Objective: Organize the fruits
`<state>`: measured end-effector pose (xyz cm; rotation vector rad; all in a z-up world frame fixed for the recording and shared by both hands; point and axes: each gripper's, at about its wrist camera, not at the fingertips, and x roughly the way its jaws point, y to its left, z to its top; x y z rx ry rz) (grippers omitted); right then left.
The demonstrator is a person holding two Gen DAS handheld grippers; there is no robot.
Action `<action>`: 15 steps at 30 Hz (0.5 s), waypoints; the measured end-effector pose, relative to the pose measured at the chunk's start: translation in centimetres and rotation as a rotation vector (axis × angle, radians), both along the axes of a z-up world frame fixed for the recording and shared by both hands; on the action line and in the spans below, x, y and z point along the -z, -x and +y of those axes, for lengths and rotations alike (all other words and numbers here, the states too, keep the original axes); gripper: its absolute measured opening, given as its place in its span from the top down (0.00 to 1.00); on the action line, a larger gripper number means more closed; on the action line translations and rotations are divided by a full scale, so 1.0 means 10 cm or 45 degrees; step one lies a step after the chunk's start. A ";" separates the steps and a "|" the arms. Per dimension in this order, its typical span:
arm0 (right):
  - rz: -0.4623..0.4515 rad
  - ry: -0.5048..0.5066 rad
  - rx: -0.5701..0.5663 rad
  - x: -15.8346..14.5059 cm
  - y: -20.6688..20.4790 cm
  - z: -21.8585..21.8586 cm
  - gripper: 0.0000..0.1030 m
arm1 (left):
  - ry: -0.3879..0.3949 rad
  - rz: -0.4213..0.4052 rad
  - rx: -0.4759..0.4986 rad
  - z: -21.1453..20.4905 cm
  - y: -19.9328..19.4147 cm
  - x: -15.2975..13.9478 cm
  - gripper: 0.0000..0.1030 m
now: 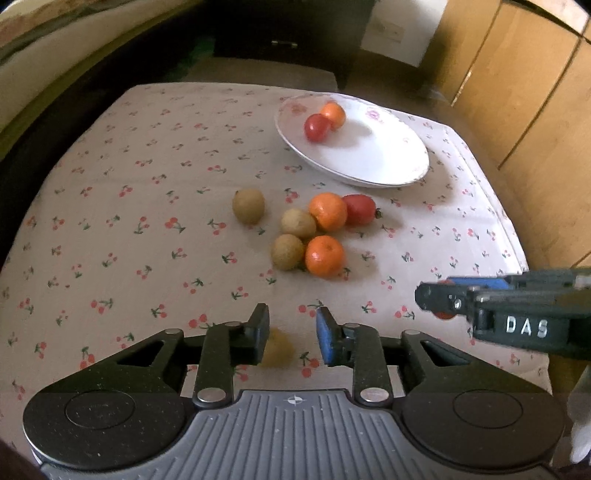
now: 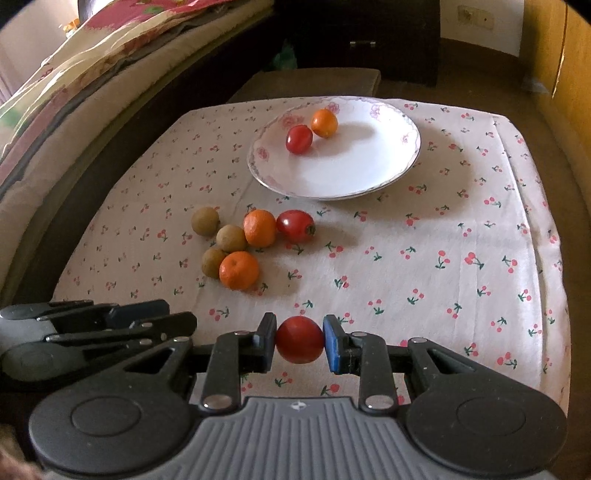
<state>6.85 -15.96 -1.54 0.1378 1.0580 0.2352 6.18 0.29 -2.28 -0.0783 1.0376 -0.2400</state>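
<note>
A white plate (image 1: 388, 162) (image 2: 354, 177) at the table's far side holds a red tomato (image 1: 316, 127) (image 2: 299, 139) and an orange (image 1: 333, 114) (image 2: 324, 123). On the cloth lie two oranges (image 1: 328, 211) (image 2: 239, 270), a tomato (image 1: 359, 209) (image 2: 295, 225) and three brown fruits (image 1: 249, 205) (image 2: 205, 220). My right gripper (image 2: 299, 340) is shut on a red tomato (image 2: 299, 339), held above the near cloth. My left gripper (image 1: 291, 335) is open; a blurred brown fruit (image 1: 277, 349) sits between its fingers, against the left pad.
The table carries a cherry-print cloth (image 1: 129, 240) (image 2: 461, 258). A bed with bedding (image 2: 74, 74) runs along the left. Wooden cupboards (image 1: 517, 92) stand on the right and a dark cabinet (image 1: 291, 33) behind the table.
</note>
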 end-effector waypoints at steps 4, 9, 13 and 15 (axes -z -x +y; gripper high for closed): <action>0.006 0.008 -0.013 0.02 0.02 0.02 0.72 | -0.054 0.011 -0.015 -0.02 -0.01 0.08 0.55; 0.000 0.011 -0.031 0.01 0.04 0.04 0.72 | -0.068 0.057 -0.044 0.02 0.00 0.17 0.59; -0.017 0.027 -0.045 -0.03 0.09 0.06 0.72 | -0.113 0.044 -0.047 0.00 0.03 0.16 0.66; -0.022 0.038 -0.045 -0.05 0.11 0.05 0.72 | -0.118 0.045 -0.047 0.01 0.08 0.15 0.67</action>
